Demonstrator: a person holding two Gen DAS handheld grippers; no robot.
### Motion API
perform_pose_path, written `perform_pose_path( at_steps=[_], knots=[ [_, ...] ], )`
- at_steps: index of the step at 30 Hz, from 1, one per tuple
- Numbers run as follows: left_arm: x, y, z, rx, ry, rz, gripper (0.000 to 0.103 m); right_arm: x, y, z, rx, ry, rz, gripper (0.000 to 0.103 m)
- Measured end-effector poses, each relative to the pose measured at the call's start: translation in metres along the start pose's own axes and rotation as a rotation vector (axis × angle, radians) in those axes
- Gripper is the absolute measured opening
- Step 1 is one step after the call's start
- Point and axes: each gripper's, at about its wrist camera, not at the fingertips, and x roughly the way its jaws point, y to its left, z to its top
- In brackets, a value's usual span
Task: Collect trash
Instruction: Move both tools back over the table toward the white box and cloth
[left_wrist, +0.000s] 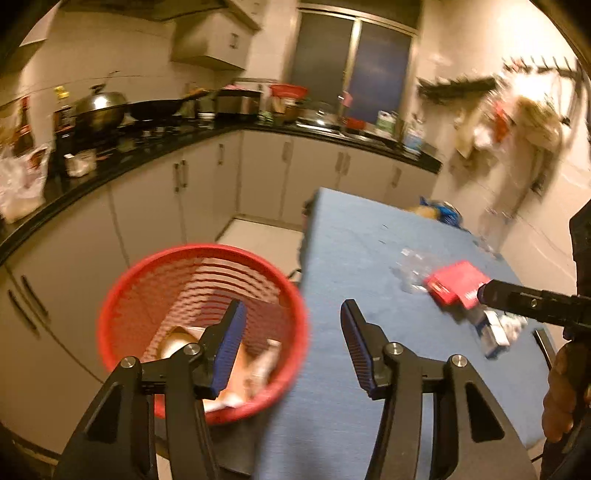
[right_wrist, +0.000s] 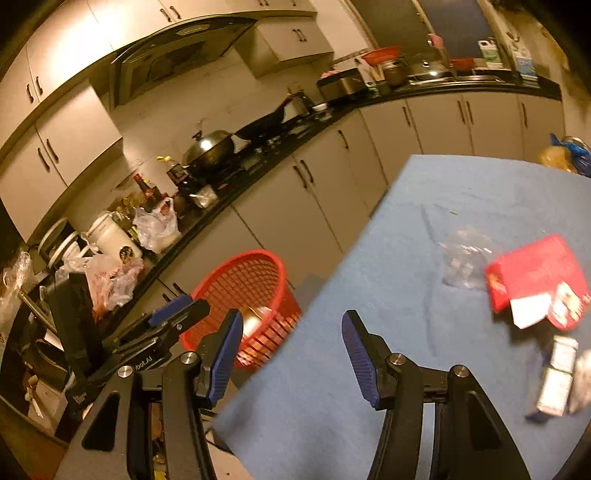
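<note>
The basket is red plastic mesh. Matt blue cloth covers the worktop. The crumpled wrapper looks clear and glossy, the red carton cardboard.

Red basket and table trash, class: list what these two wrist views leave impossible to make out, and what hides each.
- Contents of the red basket: left wrist view, blurred and partly covered by the left gripper.
- Red packet print: right wrist view, motion blur.
- White boxes: right wrist view, blurred near the frame's edge.
- Clear wrapper: left wrist view, transparent and smeared.
- Right gripper: left wrist view, only one finger shows.
</note>
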Motion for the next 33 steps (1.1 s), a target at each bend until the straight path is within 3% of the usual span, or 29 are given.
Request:
perform_pose_path(
  at_steps=[7, 10, 13, 19, 22, 29, 33],
  knots=[
    [0.039, -0.061, -0.014, 0.038, 0.103, -0.092, 0.052, -0.055, -0.066, -0.028, 0.104, -0.038, -0.112, 0.06],
    [0.053, -0.086, -0.022, 0.056, 0.142, -0.119, 0.052, -0.08, -0.093, -0.04, 0.157, -0.062, -0.109, 0.06],
    [0.066, -0.111, -0.031, 0.084, 0.177, -0.153, 0.052, -0.106, -0.112, -0.055, 0.164, -0.107, -0.207, 0.06],
    [0.086, -0.162, -0.051, 0.147, 0.241, -0.213, 0.052, -0.144, -0.166, -0.085, 0.298, -0.166, -0.282, 0.06],
    [0.09, -0.183, -0.056, 0.185, 0.263, -0.229, 0.052, -0.15, -0.186, -0.095, 0.332, -0.152, -0.365, 0.06],
    [0.097, -0.213, -0.059, 0.221, 0.29, -0.258, 0.052, -0.137, -0.21, -0.081, 0.362, -0.111, -0.403, 0.061],
    [0.1, -0.216, -0.053, 0.215, 0.3, -0.259, 0.058, -0.119, -0.23, -0.073, 0.411, -0.086, -0.412, 0.063]
  ],
)
